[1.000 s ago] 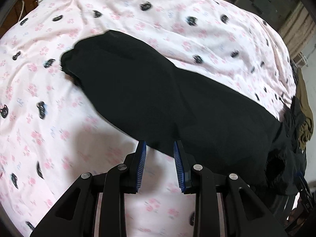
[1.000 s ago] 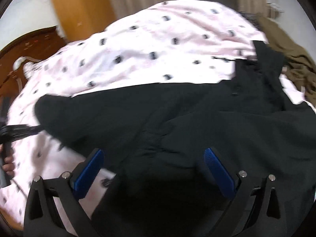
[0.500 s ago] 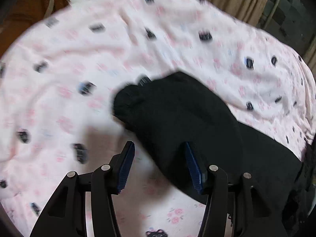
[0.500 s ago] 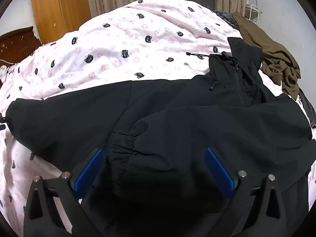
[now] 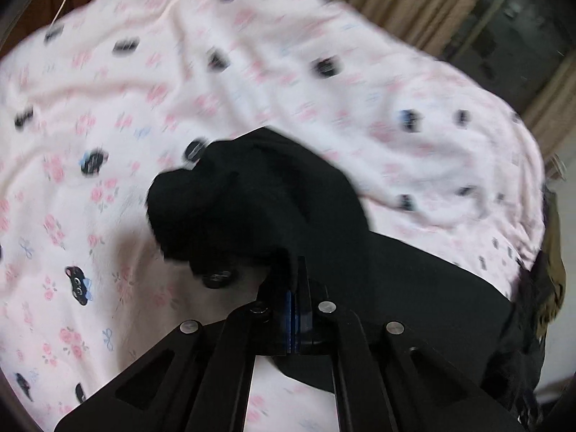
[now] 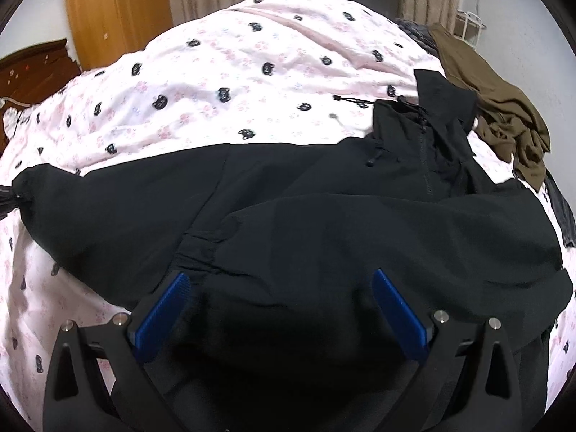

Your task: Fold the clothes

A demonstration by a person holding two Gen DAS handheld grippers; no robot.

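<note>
**Sleeve cuff pinched, jacket spread on bed**

Left wrist view: left gripper (image 5: 293, 304) closed tight, blue pads pressed together on black fabric near the cuff of the sleeve (image 5: 252, 201). Cuff end bunched and lifted slightly off the pink printed bedspread (image 5: 252, 72). Rest of sleeve trailing right and down toward the body of the garment. Picture blurred; curtains (image 5: 406, 3) at top right.

Right wrist view: right gripper (image 6: 284, 309) spread wide, blue pads well apart, nothing between them, hovering over the lower part of the black jacket (image 6: 324, 223). Jacket lying across the bed, one sleeve stretched out to the left edge, hood and zip toward upper right. Olive-brown garment (image 6: 504, 108) crumpled just beyond the hood. Wooden wardrobe (image 6: 115, 10) behind the bed.
</note>
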